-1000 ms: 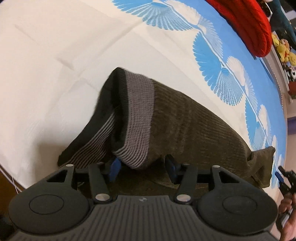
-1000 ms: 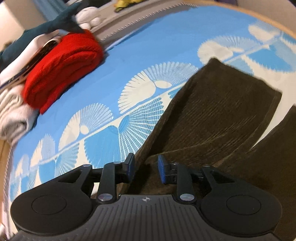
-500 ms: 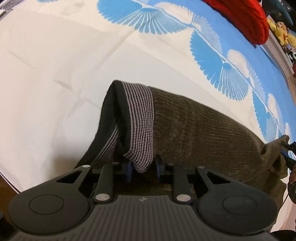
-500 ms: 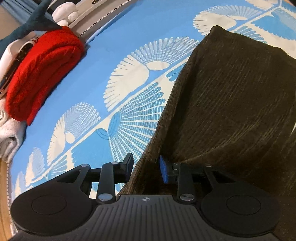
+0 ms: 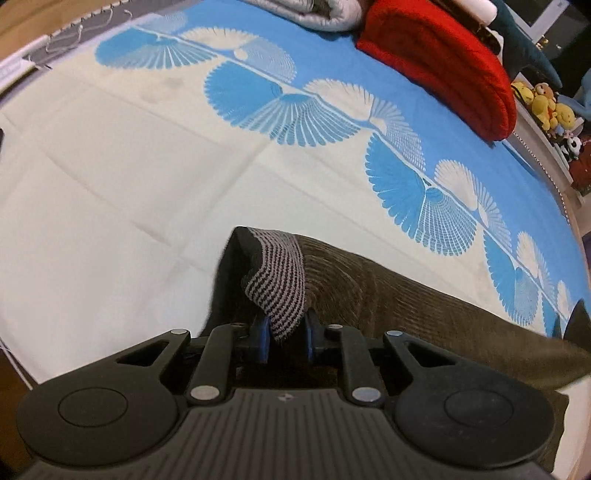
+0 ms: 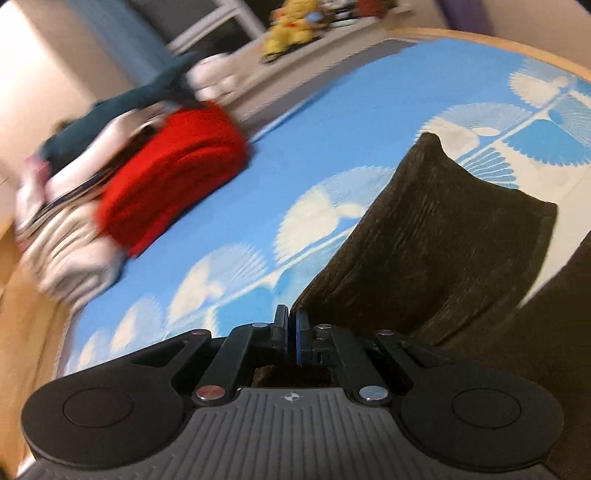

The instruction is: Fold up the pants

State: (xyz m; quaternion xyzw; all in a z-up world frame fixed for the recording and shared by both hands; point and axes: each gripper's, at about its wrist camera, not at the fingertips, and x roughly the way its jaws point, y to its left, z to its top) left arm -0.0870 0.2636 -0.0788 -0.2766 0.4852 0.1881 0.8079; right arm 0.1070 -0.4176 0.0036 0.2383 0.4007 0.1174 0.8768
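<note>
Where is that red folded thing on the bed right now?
The red folded blanket lies at the far side of the blue patterned bedspread, upper right in the left camera's view, beside a grey bundle and well beyond the brown pants.

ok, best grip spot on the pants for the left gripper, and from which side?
The striped waistband: it is the thick, banded end of the pants and bunches into a ridge the pads can pinch. Come from above, angled down. The left gripper, whose jaws have just been closing, clamps it this way.
</note>
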